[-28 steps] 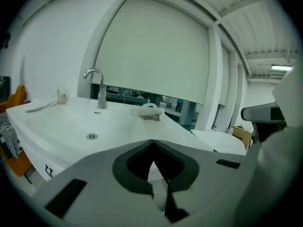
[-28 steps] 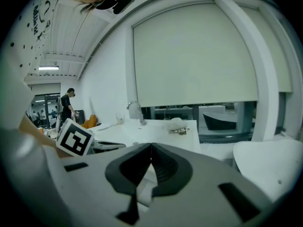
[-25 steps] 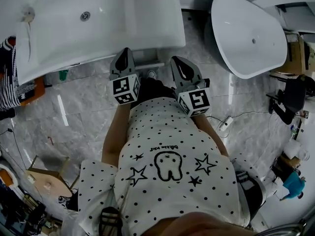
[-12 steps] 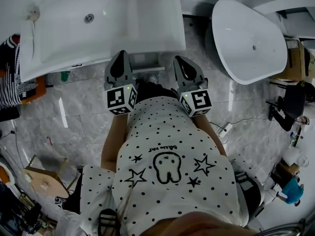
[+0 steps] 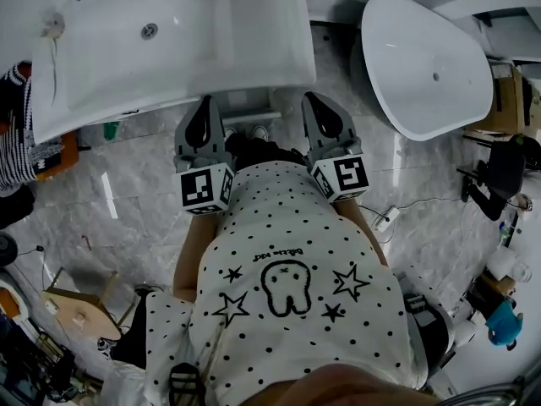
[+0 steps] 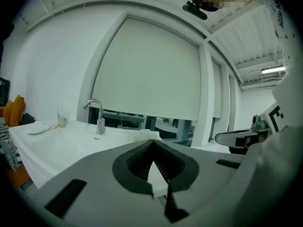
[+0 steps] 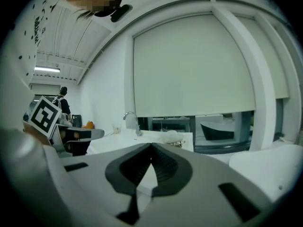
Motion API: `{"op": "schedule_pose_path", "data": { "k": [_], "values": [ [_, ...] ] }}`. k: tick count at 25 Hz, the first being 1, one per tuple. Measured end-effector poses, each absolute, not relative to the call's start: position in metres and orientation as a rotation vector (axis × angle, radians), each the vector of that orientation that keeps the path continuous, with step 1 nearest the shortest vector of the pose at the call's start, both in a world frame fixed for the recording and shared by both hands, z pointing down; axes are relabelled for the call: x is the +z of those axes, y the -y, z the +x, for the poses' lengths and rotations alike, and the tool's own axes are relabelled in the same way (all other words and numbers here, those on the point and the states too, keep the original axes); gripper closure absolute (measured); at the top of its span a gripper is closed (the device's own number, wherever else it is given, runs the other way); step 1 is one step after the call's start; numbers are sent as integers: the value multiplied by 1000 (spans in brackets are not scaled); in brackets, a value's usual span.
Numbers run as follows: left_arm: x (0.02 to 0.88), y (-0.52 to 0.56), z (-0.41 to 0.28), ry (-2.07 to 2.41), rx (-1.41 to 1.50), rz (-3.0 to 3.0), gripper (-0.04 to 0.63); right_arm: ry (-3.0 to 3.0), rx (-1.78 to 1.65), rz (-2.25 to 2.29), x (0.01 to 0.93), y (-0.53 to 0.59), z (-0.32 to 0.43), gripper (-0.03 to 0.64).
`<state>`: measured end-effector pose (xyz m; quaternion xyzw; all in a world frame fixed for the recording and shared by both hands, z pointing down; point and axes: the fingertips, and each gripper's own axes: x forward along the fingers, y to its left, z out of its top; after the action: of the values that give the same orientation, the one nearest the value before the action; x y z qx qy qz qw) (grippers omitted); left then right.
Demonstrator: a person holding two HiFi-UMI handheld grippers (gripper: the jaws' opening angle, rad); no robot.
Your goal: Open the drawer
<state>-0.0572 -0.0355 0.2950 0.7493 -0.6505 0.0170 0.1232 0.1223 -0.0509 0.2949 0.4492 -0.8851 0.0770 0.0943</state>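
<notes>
Left hand-held gripper (image 5: 205, 104) raised since earlier, jaws closed, empty; right hand-held gripper (image 5: 314, 101) likewise closed.

Flat, cool indoor light filled the room, bleaching the white basin (image 5: 169, 49) and the tub (image 5: 423, 66) almost featureless in the head view, while short streaks of glare lay on the glossy marble floor (image 5: 144, 218) and a soft shadow ran under the basin's front edge. Both gripper views bowed straight lines and fell to black at the corners. A ceiling strip light (image 6: 273, 70) glowed at the right of the left gripper view, the pale blind (image 6: 147, 70) was evenly lit, and the left gripper (image 6: 153, 142) sat in dull shade, close and slightly soft.
</notes>
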Motion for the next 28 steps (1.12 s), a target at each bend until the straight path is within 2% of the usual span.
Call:
{"op": "schedule_pose_path", "data": {
  "k": [14,28],
  "values": [
    [293,21,-54,1793,38,2200,591,2625,248,1257,295,45,110,601],
    [296,18,-27,1749,176,2295,591,2618,173,1159,299,38,97,601]
  ]
}}
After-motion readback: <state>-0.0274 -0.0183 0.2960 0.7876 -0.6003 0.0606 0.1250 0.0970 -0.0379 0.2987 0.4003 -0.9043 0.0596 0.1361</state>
